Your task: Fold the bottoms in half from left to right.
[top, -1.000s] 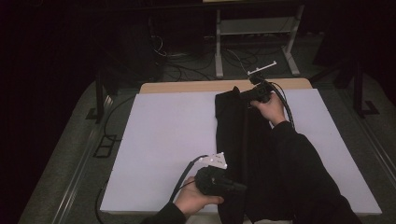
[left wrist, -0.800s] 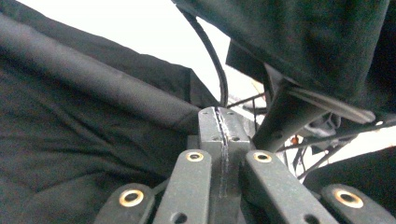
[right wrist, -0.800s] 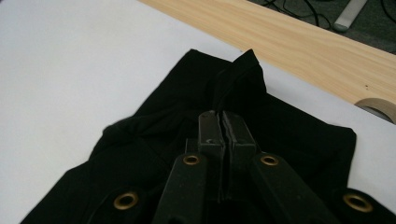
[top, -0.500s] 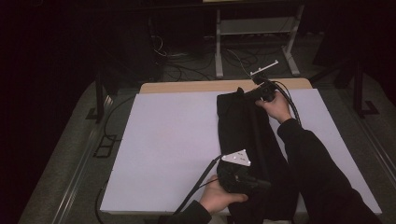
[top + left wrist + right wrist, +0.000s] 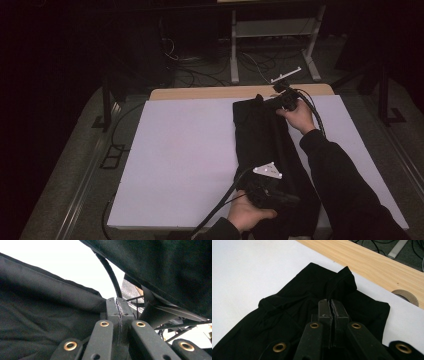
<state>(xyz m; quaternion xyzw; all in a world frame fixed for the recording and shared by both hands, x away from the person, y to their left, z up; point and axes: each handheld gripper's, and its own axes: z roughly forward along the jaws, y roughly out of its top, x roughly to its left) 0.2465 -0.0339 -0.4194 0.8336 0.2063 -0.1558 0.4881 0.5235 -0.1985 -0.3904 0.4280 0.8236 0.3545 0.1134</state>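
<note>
Black garment [image 5: 265,145] (both ends pinched)

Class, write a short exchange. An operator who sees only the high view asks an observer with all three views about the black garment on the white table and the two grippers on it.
Operator: From above, the right gripper is tiny. Are its jaws closed on the garment?
Observer: Yes. The right gripper view shows them shut, pinching a fold that puckers toward the tips.
Operator: And the left gripper?
Observer: It is shut too, with cloth drawn up to its tips.
Operator: Is anything by the far edge?
Observer: What looks like a roll of tape lies on the wooden strip.
</note>
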